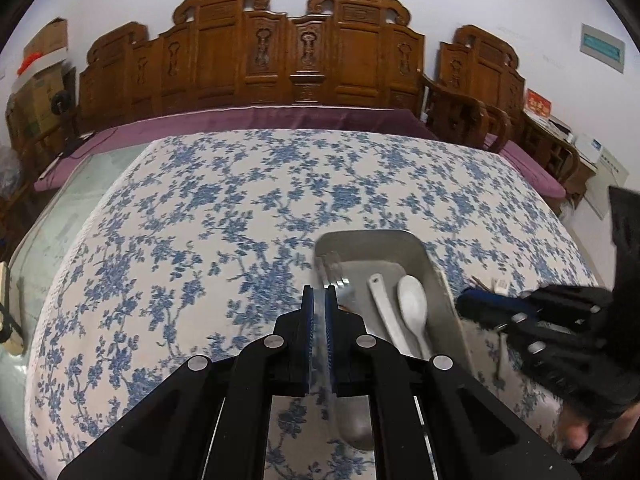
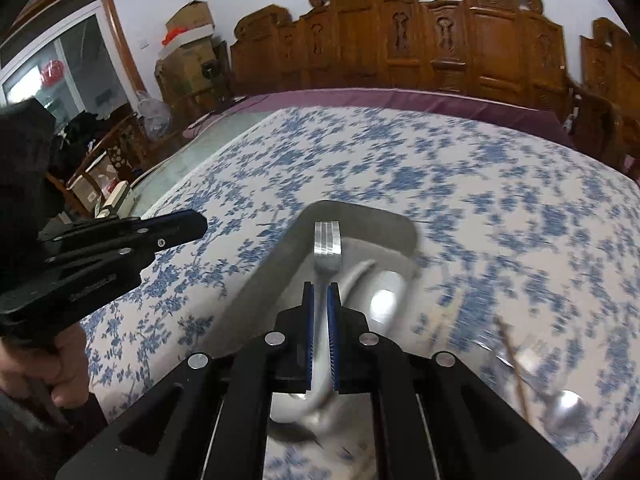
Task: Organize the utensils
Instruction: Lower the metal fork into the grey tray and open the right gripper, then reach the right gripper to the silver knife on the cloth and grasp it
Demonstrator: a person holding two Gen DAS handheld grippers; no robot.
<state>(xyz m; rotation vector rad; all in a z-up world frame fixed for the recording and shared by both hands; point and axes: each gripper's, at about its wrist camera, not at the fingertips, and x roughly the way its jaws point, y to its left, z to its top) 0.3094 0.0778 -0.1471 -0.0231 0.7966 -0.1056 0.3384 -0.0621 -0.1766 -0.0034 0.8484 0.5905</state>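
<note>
a: where was the fork [image 2: 327, 248]?

b: pinched by its handle in the right gripper [image 2: 320, 336], tines out over the tray [image 2: 360, 216] near the table's [image 2: 440, 168] near edge. spoons [image 1: 412, 300] already lay inside.

a: and the left gripper [image 1: 319, 320]?

b: closed on a blurred metal fork handle [image 1: 329, 360], i judged.

a: advice?

b: lower flat beside the spoons, then release; don't drop it on them.

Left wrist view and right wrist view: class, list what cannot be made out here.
- Left wrist view: streak inside the left gripper, blurred, unidentifiable.
- Right wrist view: utensils at lower right, motion-blurred.
- Right wrist view: fork, handle end hidden behind the right gripper.
</note>
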